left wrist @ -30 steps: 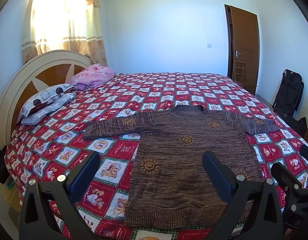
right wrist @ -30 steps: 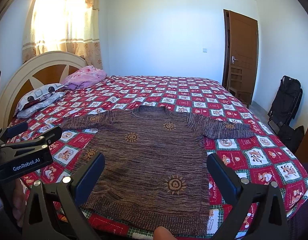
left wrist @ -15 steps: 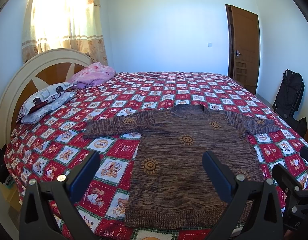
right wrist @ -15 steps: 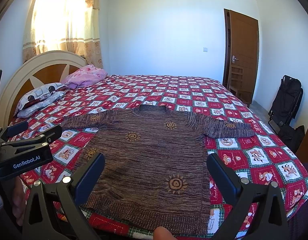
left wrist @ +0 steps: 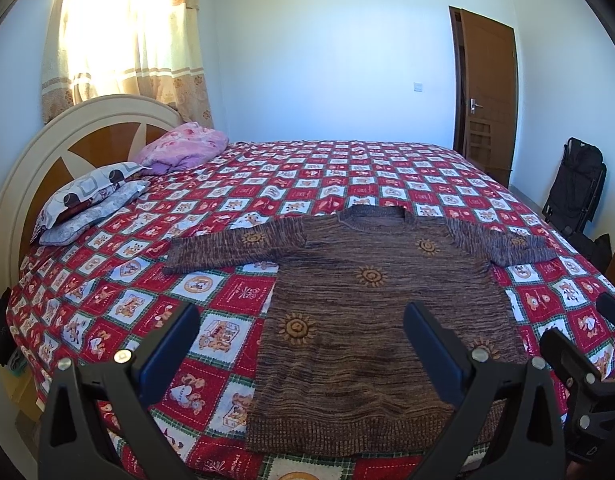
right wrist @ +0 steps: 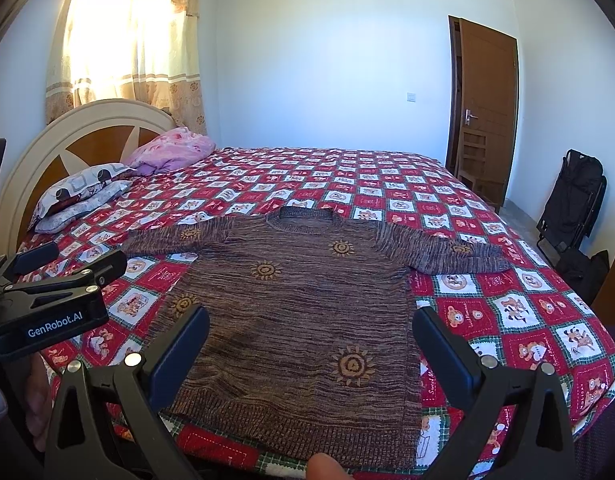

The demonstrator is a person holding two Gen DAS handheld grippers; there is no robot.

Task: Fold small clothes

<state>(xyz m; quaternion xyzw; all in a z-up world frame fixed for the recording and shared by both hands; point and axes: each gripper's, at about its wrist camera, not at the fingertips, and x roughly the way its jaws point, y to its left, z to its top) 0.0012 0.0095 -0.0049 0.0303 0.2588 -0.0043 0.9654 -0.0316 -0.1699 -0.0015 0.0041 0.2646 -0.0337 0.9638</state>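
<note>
One brown knitted sweater (left wrist: 371,320) lies flat on a bed (left wrist: 347,176), front up, both sleeves stretched out sideways, its hem at the bed's near edge and its round collar toward the far side. Orange sun motifs dot the knit; five can be counted on it in the right wrist view. The bedspread under the sweater is a red and white check with small cartoon bear pictures; tiny lettering sits in some red squares but is too small to read.

Two claws hover just short of the sweater's hem, touching nothing. The left claw (left wrist: 299,340) is spread wide, nothing between its two fingers. The right claw (right wrist: 311,344) is likewise spread wide and holds nothing. White writing on the left claw's body, seen in the right wrist view, reads "GenRobot.AI".

Beyond the sweater's left sleeve, at the headboard (left wrist: 47,152), are two stacked pillows (left wrist: 91,196) and one pink bundle (left wrist: 183,152).
</note>
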